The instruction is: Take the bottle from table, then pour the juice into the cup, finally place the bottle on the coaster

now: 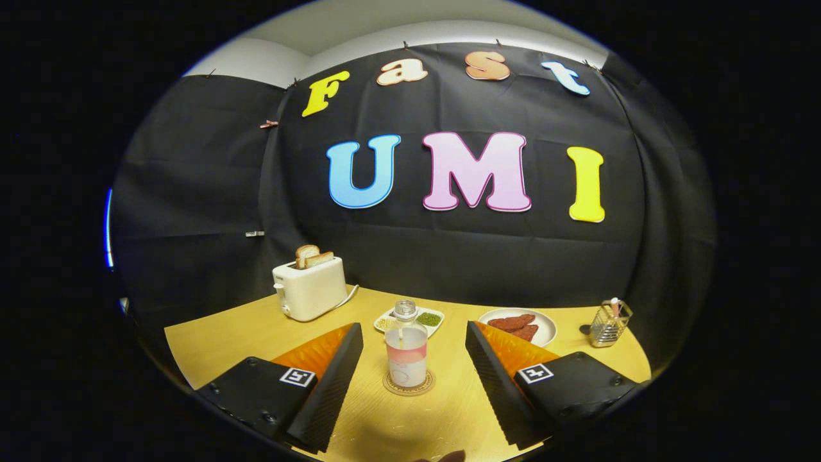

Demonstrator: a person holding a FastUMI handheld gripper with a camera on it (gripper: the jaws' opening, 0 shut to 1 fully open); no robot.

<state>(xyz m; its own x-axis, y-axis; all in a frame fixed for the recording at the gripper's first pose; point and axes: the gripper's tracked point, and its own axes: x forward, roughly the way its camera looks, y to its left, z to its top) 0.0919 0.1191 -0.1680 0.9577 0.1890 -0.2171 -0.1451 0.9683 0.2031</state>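
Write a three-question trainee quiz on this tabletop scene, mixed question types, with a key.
1. True or false: the tool is shut on the bottle.
2. Multiple choice: what does the bottle stand on? A. the plate of sausages B. the round coaster C. the white toaster
3. Fill in: two slices of ____ stick up from the toaster.

Key
1. False. The tool's fingers are spread wide, with the bottle upright between them and touching neither.
2. B. The coaster's rim shows around the bottle's base.
3. Toast.
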